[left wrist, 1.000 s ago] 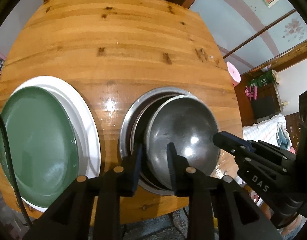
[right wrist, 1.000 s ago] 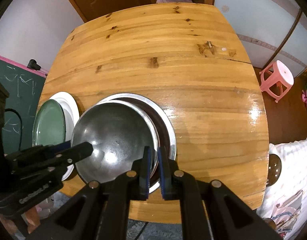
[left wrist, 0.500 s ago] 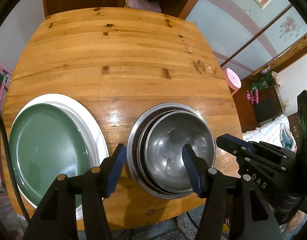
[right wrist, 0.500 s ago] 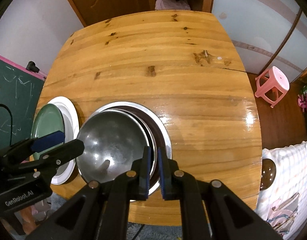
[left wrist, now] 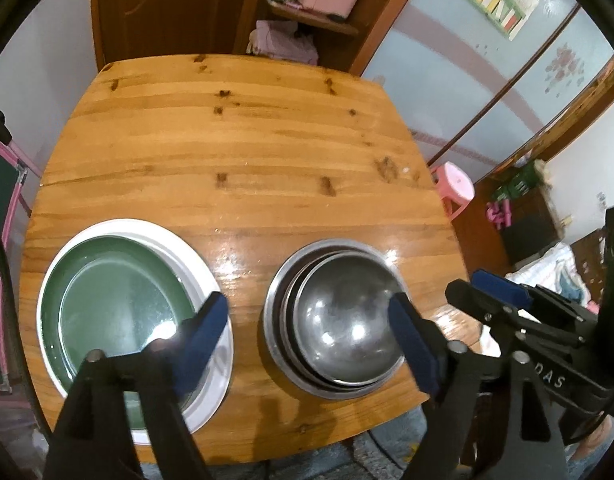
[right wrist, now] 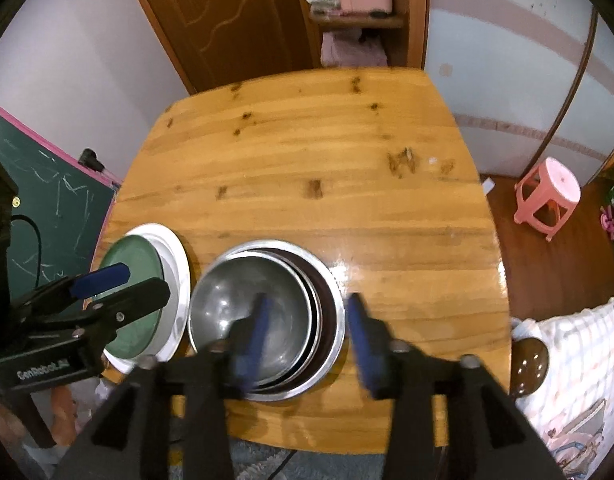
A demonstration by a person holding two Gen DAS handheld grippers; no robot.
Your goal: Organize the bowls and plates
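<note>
Both claws, left (left wrist: 307, 328) and right (right wrist: 309, 334), have just been opening, empty, above round nested steel bowls (left wrist: 339, 328) near the wooden surface's (left wrist: 243, 152) front edge.

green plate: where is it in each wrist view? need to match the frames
Left wrist: green plate lower left, on the white plate, partly behind the left gripper's finger.
Right wrist: green plate at left middle, partly behind the left gripper.
Shared landmark: the stacked steel bowls, just right of the plates.
</note>
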